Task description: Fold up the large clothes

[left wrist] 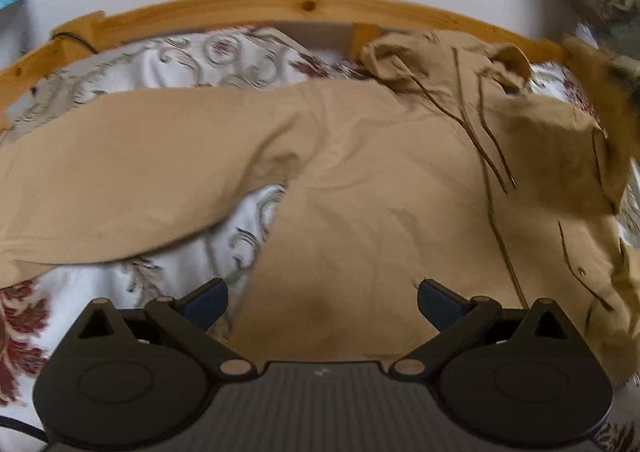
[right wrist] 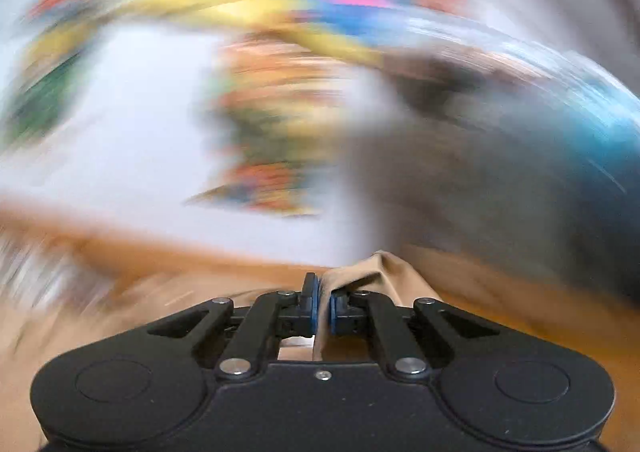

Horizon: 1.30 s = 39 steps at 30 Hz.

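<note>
Your tan cotton hooded jacket (left wrist: 360,180) lies spread across the white bedspread with red and grey floral print (left wrist: 168,60), hood and dark drawcords toward the far right, one long sleeve stretched out to the left. No container shows in either view. Your left gripper (left wrist: 322,298) hangs released over the jacket's near hem, its blue-padded fingers (left wrist: 206,302) wide apart with nothing between them. Your right gripper (right wrist: 323,306) is clenched on a bunched fold of the same tan cloth (right wrist: 372,276), which pokes up past the pads. The curved pine bed rail (left wrist: 280,10) bounds the far edge, just beyond the hood. Bare bedspread lies open at the near left, under the sleeve. The right wrist view is smeared with motion blur, so its surroundings cannot be read.
</note>
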Each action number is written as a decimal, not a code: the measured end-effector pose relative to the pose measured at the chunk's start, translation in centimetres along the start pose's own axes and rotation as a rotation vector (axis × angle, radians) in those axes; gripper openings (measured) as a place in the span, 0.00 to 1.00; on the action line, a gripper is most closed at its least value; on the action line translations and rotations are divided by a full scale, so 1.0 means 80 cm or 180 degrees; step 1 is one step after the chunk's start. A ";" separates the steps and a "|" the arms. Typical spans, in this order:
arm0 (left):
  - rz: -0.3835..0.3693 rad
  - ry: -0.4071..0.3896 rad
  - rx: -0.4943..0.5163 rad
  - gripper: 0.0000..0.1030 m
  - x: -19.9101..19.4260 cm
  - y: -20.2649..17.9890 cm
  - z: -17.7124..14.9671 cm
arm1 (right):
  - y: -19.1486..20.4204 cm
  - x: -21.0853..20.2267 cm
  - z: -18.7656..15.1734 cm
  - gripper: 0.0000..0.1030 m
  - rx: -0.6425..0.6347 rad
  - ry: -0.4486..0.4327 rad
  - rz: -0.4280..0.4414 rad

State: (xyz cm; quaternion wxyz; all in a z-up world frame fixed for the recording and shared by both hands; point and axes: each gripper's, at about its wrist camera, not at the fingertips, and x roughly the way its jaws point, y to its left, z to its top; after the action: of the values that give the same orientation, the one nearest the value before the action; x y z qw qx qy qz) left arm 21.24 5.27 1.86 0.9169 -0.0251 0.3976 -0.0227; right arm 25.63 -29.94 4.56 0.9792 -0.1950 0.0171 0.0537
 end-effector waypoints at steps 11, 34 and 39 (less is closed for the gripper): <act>-0.0083 -0.0072 0.0092 0.99 -0.005 0.003 -0.002 | 0.134 -0.034 -0.079 0.43 -0.0737 0.1170 0.1594; -0.0786 -0.0274 0.0944 0.99 0.035 -0.077 0.001 | -0.022 0.140 -0.105 0.17 0.1346 0.1865 0.1541; -0.1066 -0.0274 0.0920 0.99 0.017 -0.073 -0.004 | -0.026 0.125 -0.038 0.15 0.1795 0.1841 0.2197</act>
State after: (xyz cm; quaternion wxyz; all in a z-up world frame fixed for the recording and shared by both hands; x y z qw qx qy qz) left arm 21.79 -0.62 1.03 0.9105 0.0399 0.3411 -0.2302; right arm 35.78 -32.04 1.97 0.8743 0.0860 0.3633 0.3102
